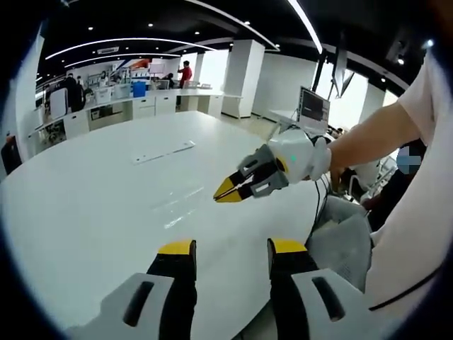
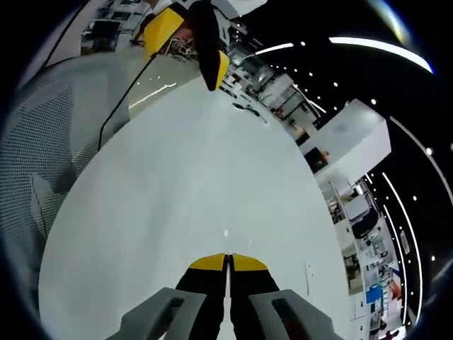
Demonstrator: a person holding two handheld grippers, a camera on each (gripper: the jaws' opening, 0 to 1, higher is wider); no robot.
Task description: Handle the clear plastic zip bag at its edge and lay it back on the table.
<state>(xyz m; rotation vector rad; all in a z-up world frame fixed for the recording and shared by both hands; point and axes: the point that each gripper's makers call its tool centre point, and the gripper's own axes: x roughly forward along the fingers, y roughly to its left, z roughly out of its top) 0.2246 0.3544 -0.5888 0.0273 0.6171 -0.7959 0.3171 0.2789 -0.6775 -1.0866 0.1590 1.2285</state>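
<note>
The clear plastic zip bag (image 1: 164,151) lies flat on the white table (image 1: 92,212), hard to make out against the surface, well beyond both grippers. My left gripper (image 1: 232,248) is open above the table's near edge, nothing between its yellow-tipped jaws. The right gripper (image 1: 228,191) comes in from the right, held by a person's hand, hovering over the table nearer than the bag with its jaws shut and nothing visible in them. In the right gripper view my right gripper (image 2: 228,262) is shut over bare table (image 2: 212,184), and the left gripper (image 2: 192,49) shows open at the top.
A grey mesh chair (image 1: 340,241) (image 2: 49,156) stands against the table's edge beside the person. The person's arm (image 1: 375,134) reaches in from the right. A monitor (image 1: 313,108) and counters with people (image 1: 141,99) are beyond the table.
</note>
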